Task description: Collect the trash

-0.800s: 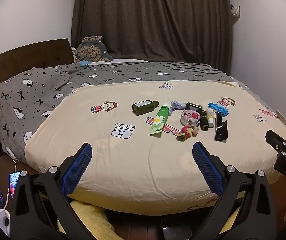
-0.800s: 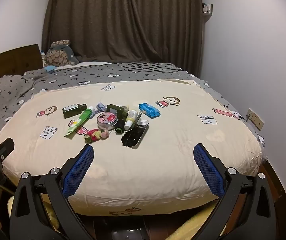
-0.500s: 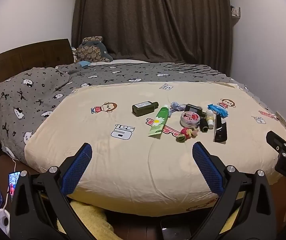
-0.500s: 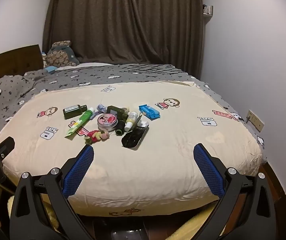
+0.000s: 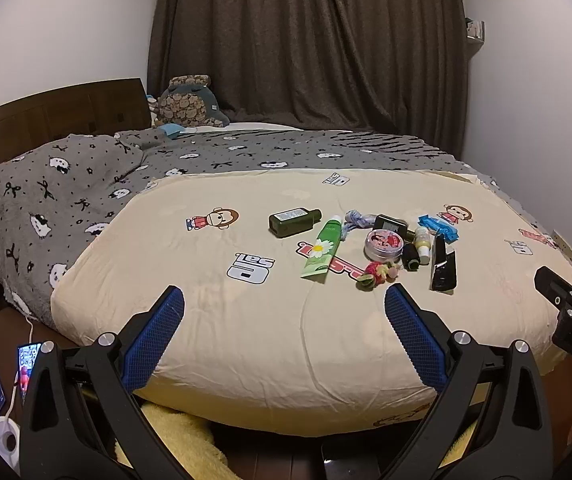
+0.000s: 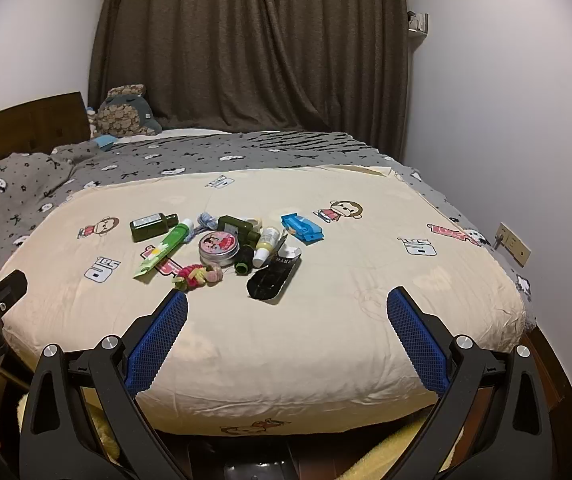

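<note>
A heap of small items lies in the middle of the cream duvet (image 5: 246,320) (image 6: 345,300): a dark green bottle (image 5: 293,221) (image 6: 153,226), a green tube (image 5: 323,247) (image 6: 166,250), a round pink tin (image 5: 383,244) (image 6: 219,248), a black torn wrapper (image 5: 443,266) (image 6: 274,276), a blue wrapper (image 5: 437,227) (image 6: 301,229), a pink-green hair tie (image 5: 377,272) (image 6: 196,274) and small bottles. My left gripper (image 5: 284,308) and right gripper (image 6: 286,312) hover open at the bed's near edge, short of the heap, with nothing between their fingers.
A grey patterned blanket (image 5: 66,192) covers the bed's left and far side, with a plush toy (image 5: 188,102) by the wooden headboard (image 5: 46,116). Dark curtains hang behind. A phone (image 5: 26,360) lies on the floor at left. A wall socket (image 6: 513,244) is at right.
Both views have crept slightly closer to the bed; the items have not moved and both grippers stay open.
</note>
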Motion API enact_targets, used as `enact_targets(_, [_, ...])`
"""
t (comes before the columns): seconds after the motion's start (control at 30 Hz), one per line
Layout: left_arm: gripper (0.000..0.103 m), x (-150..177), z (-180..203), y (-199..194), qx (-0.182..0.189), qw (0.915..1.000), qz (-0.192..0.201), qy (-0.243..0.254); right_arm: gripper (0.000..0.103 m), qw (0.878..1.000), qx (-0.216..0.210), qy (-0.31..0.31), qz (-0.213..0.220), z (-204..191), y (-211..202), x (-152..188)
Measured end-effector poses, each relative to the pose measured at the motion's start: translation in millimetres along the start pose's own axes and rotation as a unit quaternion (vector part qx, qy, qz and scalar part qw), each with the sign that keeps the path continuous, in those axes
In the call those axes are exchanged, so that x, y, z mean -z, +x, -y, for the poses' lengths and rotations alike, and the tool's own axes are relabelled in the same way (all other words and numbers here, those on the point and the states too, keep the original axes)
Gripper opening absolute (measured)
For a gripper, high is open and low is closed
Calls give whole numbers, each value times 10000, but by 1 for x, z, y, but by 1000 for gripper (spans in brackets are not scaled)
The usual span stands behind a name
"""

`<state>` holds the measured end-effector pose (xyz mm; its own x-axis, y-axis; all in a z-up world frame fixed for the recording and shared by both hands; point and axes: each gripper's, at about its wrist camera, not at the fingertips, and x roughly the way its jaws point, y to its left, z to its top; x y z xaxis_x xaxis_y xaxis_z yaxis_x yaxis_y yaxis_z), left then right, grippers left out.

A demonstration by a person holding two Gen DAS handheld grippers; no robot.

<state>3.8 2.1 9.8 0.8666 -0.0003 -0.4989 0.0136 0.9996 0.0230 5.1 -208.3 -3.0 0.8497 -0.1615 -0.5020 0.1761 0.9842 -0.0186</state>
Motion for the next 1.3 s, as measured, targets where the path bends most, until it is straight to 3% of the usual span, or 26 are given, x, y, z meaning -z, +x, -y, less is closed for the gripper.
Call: enact_targets(1.3, [95,-5,1,-4,-19,10000,86,34,100,9999,-56,31,88,1,-5,2])
